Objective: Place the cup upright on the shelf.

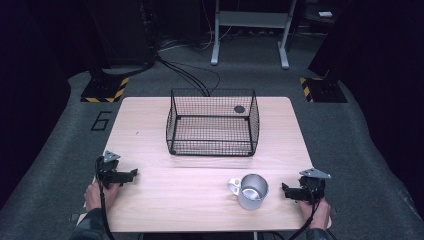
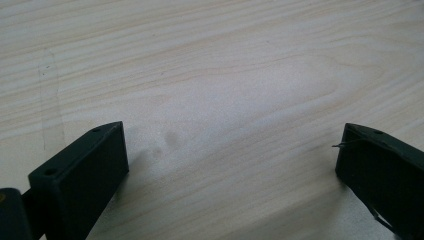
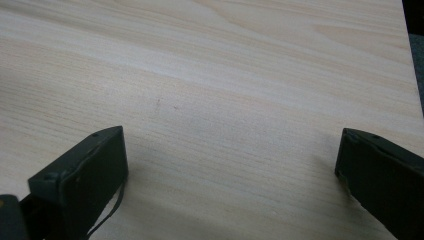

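High view | mug point(image 1: 252, 192) just left of right tool point(image 1: 286, 192) | apart

a pale wooden table with rounded corners point(image 1: 150, 200) takes up the middle of the high view, its grain running across. a black wire-mesh basket point(image 1: 212, 147), rectangular and open at the top, stands on the table's upper half, near the centre of the frame. a small dark round disc point(image 1: 239, 109) shows at the basket's upper right, behind the mesh. grey carpet floor point(image 1: 350, 140) surrounds the table. a dark figure "6" point(image 1: 101, 121) is marked on the carpet left of the table. two black bases with yellow-and-black striped edges sit at upper left point(image 1: 105, 90) and upper right point(image 1: 320, 90). black cables point(image 1: 192, 77) run from upper left toward the basket. a white metal stand point(image 1: 250, 20) stands at top centre.
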`<state>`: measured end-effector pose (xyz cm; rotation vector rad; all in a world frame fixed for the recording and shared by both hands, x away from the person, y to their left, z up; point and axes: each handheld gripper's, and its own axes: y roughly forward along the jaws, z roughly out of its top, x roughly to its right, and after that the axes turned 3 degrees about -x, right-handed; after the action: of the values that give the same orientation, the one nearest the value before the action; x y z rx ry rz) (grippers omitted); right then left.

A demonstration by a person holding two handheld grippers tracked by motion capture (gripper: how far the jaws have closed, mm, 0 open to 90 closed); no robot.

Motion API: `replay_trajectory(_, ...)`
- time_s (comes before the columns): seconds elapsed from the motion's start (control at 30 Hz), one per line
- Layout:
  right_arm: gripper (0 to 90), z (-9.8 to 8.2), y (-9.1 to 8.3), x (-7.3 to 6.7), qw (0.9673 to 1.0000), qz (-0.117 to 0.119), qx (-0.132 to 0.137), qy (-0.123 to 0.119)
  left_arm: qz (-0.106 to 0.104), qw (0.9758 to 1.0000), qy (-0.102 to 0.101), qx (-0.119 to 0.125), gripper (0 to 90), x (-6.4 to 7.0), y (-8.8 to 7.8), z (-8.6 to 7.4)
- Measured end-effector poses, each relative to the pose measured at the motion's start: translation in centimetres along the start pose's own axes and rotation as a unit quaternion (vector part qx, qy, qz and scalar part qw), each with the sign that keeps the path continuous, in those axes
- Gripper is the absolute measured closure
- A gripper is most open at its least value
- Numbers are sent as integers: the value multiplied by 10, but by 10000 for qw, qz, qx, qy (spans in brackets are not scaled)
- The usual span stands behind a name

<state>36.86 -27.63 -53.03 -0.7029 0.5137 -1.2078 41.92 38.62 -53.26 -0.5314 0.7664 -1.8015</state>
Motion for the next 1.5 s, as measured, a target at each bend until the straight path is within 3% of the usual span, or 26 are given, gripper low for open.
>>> replay_trajectory(0.57, 9, 0, -1, -4, 10000, -69, -1, 21, 1, 10000, 4, -3, 3, 0, 0, 0)
replay_trajectory(0.73, 0, 2, -3, -5, 9998, 113, -177, -70, -6, 10000, 13, -10, 3, 0, 0, 0)
replay_trajectory(0.8, 0, 2, -6, -7, 9997, 196, -156, 81, -6, 10000, 8, -6, 3, 0, 0, 0)
replay_trajectory(0.97, 0, 3, -24, -11, 9993, 352, -67, 58, -3, 10000, 5, -22, 3, 0, 0, 0)
replay_trajectory(1.23, 0, 17, -59, -23, 9967, 794, 149, -54, -3, 10000, 4, -14, 3, 0, 0, 0)
replay_trajectory(1.5, 0, 41, -86, -52, 9918, 1124, 439, -413, -12, 10000, 22, -35, 3, -1, 0, 0)
